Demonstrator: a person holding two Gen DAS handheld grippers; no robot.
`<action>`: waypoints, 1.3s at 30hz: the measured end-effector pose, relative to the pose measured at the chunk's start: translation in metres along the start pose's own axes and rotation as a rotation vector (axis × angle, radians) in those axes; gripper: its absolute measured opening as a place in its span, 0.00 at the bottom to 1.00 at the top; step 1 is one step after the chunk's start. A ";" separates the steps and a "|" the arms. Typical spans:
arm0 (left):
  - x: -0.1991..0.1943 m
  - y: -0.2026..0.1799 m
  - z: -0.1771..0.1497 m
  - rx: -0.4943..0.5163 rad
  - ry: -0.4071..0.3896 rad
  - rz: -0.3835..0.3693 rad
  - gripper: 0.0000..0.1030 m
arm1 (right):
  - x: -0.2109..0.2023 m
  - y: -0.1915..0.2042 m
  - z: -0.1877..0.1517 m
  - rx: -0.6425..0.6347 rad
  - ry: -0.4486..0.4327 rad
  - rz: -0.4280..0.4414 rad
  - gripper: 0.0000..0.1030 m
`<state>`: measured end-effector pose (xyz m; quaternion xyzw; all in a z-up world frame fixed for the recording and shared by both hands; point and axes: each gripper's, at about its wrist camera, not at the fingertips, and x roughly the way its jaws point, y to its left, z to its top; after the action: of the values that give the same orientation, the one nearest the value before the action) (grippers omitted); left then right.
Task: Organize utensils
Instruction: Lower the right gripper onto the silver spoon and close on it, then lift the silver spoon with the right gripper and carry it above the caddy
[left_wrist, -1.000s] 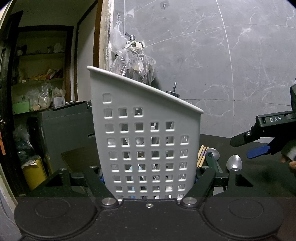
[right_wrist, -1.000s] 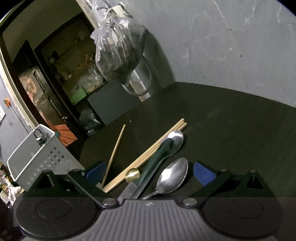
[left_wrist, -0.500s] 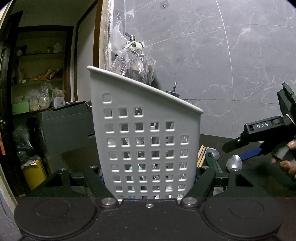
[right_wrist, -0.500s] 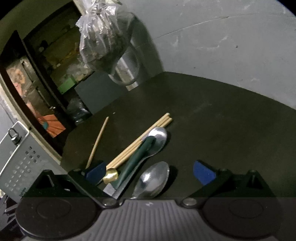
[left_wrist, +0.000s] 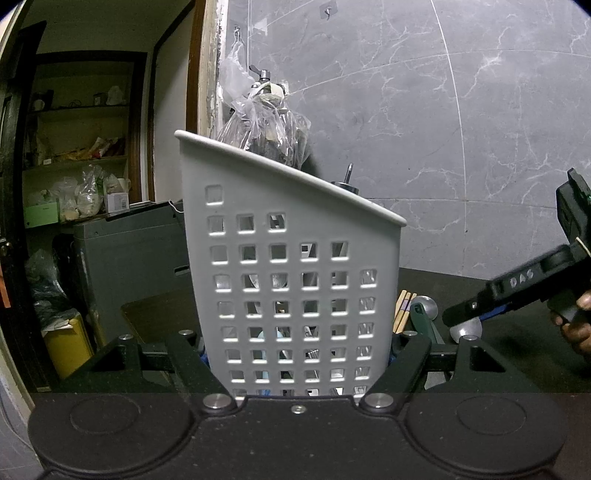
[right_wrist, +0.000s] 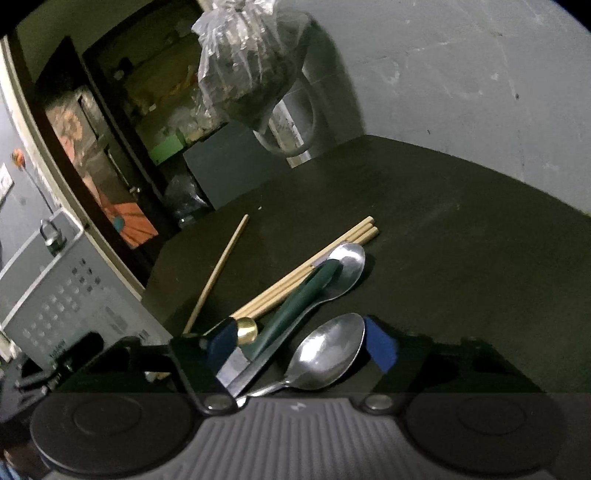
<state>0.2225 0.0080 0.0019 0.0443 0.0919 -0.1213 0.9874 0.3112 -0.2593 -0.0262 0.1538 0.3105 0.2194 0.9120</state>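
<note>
On the left, the left gripper (left_wrist: 297, 354) is clamping the white basket (left_wrist: 291, 280) upright; to its right, the right gripper (right_wrist: 301, 343) is hanging open over the near spoon (right_wrist: 328, 352), fingers straddling its bowl, handle running back-left underneath.

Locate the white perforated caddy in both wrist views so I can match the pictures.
Left wrist: the white perforated caddy fills the centre, between the left gripper's fingers.
Right wrist: the caddy is at the lower left edge, left of the right gripper.
Shared landmark: the wooden chopsticks beside the green-handled utensil.
</note>
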 end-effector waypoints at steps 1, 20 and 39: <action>0.000 0.000 0.000 0.000 0.000 0.000 0.74 | 0.000 0.003 -0.001 -0.023 -0.001 -0.019 0.67; 0.001 -0.002 0.000 -0.006 0.000 -0.003 0.74 | 0.002 0.044 -0.018 -0.329 0.027 -0.209 0.54; 0.004 -0.002 0.002 0.000 0.004 -0.003 0.74 | -0.001 0.029 -0.013 -0.183 -0.004 -0.177 0.10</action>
<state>0.2258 0.0054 0.0029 0.0442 0.0938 -0.1229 0.9870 0.2927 -0.2329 -0.0234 0.0422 0.2999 0.1652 0.9386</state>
